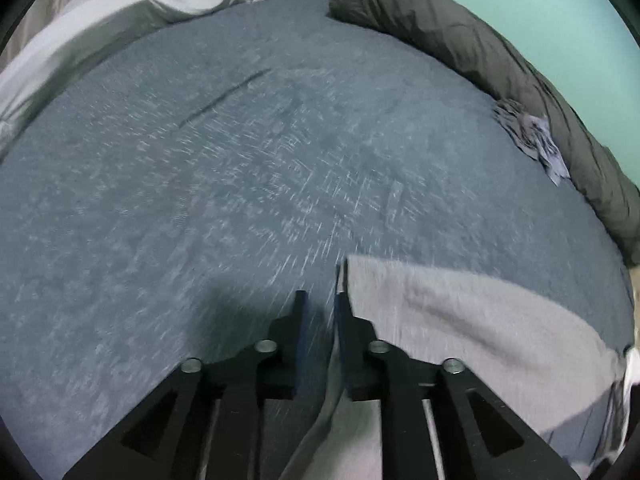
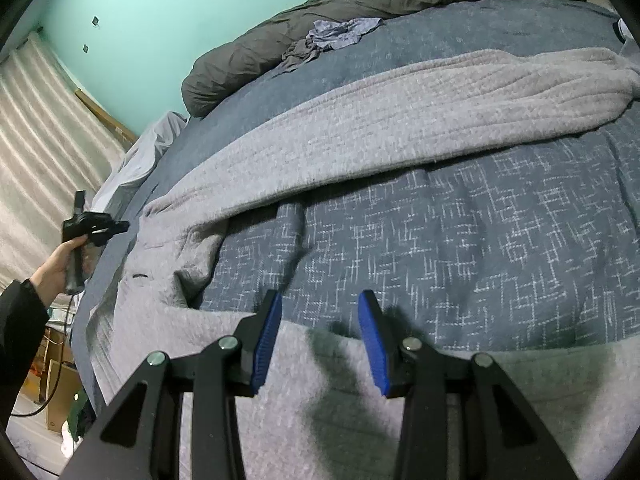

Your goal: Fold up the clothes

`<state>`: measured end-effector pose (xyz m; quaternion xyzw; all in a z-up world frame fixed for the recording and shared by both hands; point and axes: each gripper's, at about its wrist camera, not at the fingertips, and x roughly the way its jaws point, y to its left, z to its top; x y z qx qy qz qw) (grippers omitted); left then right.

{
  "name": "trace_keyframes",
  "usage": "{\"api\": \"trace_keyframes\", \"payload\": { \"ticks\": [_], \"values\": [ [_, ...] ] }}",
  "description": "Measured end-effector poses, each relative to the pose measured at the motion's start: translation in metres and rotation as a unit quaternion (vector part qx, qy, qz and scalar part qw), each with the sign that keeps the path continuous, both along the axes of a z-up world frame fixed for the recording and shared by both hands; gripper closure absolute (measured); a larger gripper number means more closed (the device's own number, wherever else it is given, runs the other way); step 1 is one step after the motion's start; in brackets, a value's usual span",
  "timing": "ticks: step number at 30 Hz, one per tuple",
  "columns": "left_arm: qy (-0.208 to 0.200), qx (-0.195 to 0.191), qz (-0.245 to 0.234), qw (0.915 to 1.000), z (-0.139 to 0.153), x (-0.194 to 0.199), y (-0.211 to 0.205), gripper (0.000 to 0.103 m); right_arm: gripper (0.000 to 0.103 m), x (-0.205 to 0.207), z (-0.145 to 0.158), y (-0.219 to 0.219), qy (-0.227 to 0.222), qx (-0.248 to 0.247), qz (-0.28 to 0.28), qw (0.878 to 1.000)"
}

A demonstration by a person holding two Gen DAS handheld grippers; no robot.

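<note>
Grey knit garment (image 2: pixel 360 120), spread on the bed (image 2: pixel 480 240), fills the foreground under the right tongs (image 2: pixel 320 340), whose blue pads stand apart, clamping nothing. Its long axis runs from 8 o'clock to 2 o'clock. Left tongs (image 1: pixel 320 304), narrowly parted, have a garment edge (image 1: pixel 460 312) just beside them at 3 o'clock; nothing appears gripped. Right tongs are nearer the hem. No legible writing.
</note>
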<state>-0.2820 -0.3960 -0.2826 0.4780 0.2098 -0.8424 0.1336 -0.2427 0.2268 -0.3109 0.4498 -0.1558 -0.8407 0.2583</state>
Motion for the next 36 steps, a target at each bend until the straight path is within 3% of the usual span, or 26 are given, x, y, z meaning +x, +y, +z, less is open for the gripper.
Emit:
{"api": "trace_keyframes", "payload": {
  "ticks": [5,13,15,19,25,36],
  "values": [
    [0.003,0.022,-0.013,0.9997,0.01,0.047,0.006,0.06,0.063,0.007,0.009,0.009,0.006,0.003,-0.016,1.0],
    [0.002,0.028,-0.037,0.9989,0.008,0.122,0.015,0.054,0.063,0.024,0.039,0.056,-0.006,-0.004,-0.054,0.999],
    [0.003,0.033,-0.04,0.9986,0.005,0.143,0.016,0.053,0.053,0.029,0.047,0.072,-0.014,-0.005,-0.061,0.998],
    [0.004,0.045,-0.038,0.9982,-0.006,0.173,0.024,0.053,0.051,0.044,0.063,0.116,-0.018,0.055,-0.072,0.996],
    [0.005,0.076,-0.025,0.9968,-0.026,0.205,0.026,0.052,0.05,0.076,0.071,0.195,-0.052,0.085,-0.117,0.988],
    [0.013,0.112,-0.02,0.9934,-0.041,0.227,0.043,0.049,0.049,0.142,0.05,0.3,-0.089,0.105,-0.214,0.967]
  ]
}}
